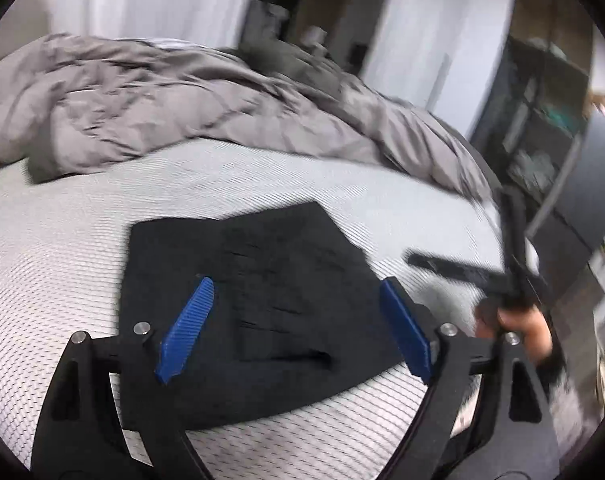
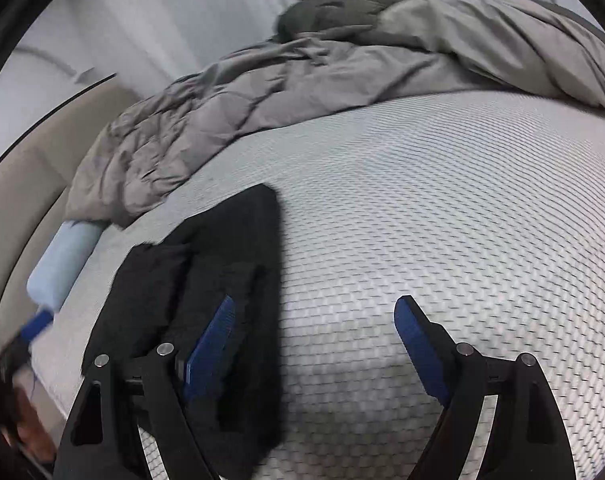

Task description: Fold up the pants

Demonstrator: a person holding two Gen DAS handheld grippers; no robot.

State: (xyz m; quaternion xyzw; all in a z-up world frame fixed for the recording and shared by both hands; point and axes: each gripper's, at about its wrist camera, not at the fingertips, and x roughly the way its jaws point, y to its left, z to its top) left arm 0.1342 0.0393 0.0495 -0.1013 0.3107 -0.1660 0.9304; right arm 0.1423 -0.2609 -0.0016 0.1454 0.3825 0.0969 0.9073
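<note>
The black pants (image 1: 262, 300) lie folded into a compact flat stack on the white patterned mattress (image 1: 62, 280). My left gripper (image 1: 296, 322) is open and empty, hovering just above the pants with its blue pads spread wide over them. In the right wrist view the pants (image 2: 222, 272) lie at the lower left. My right gripper (image 2: 314, 336) is open and empty above the mattress (image 2: 442, 200), its left pad over the pants' right edge. The right gripper also shows in the left wrist view (image 1: 502, 280), blurred, at the right past the pants.
A rumpled grey duvet (image 1: 162, 100) is piled across the far side of the bed, also in the right wrist view (image 2: 262, 92). A light blue roller (image 2: 62, 256) lies at the mattress's left edge. Dark shelving (image 1: 542, 120) stands beyond the bed's right side.
</note>
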